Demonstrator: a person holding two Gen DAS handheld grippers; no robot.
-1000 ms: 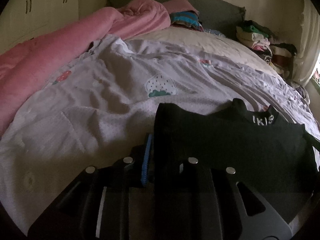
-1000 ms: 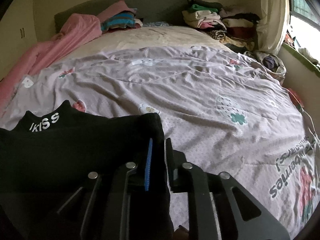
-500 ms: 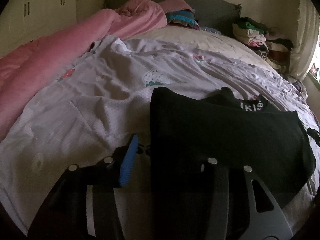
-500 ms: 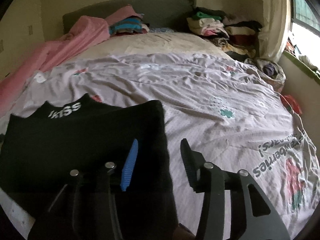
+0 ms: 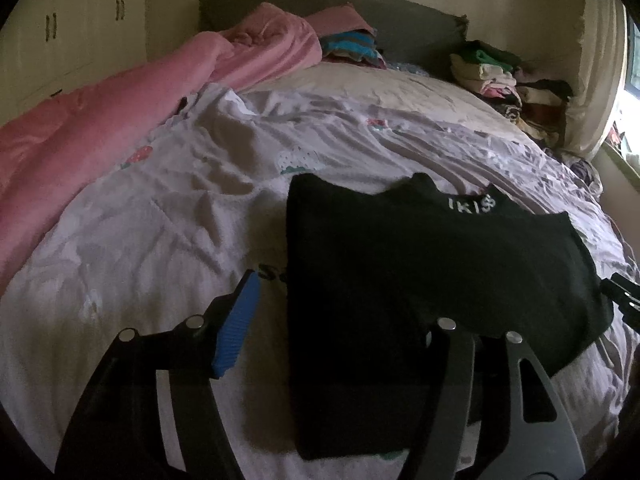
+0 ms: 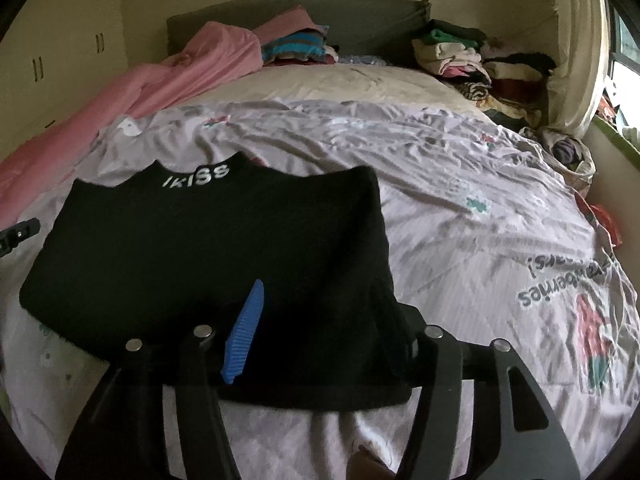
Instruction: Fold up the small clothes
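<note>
**Black top lies folded on the bed, both grippers letting go**

The black top (image 5: 420, 264) lies flat on the lilac printed bedsheet (image 5: 160, 240), sides folded in, its collar with white lettering pointing toward the headboard (image 5: 400, 20).

Seen from the left wrist, the pink quilt (image 5: 80, 128) runs down the left edge of the bed beside the white cupboards (image 5: 60, 40). The left gripper (image 5: 340, 312) straddles the top's left folded edge: its blue-padded finger is over bare sheet, clear of the cloth, while the other finger sits over the black fabric. Its jaws are opening and no pad presses on the garment. At the far right rim of this view a dark piece of the other tool shows beside the top's right edge.

The right wrist view gives what the left one lacks: the sheet's large printed lettering and strawberry at the right, a red scrap (image 6: 608, 220) by the bed's right edge, and the window side with the curtain (image 6: 576, 40). The right gripper (image 6: 328, 328) has its blue-padded finger over the black fabric and its other finger near the top's right folded edge; its jaws are opening too, with cloth between them but not pinched.

Open sheet stretches left of the top up to the quilt, ahead of the collar toward the cream mattress cover (image 6: 320, 80), and widely to the right. Stacked clothes (image 6: 460, 52) crowd the far right corner, and a striped pile (image 6: 296, 44) sits by the headboard
</note>
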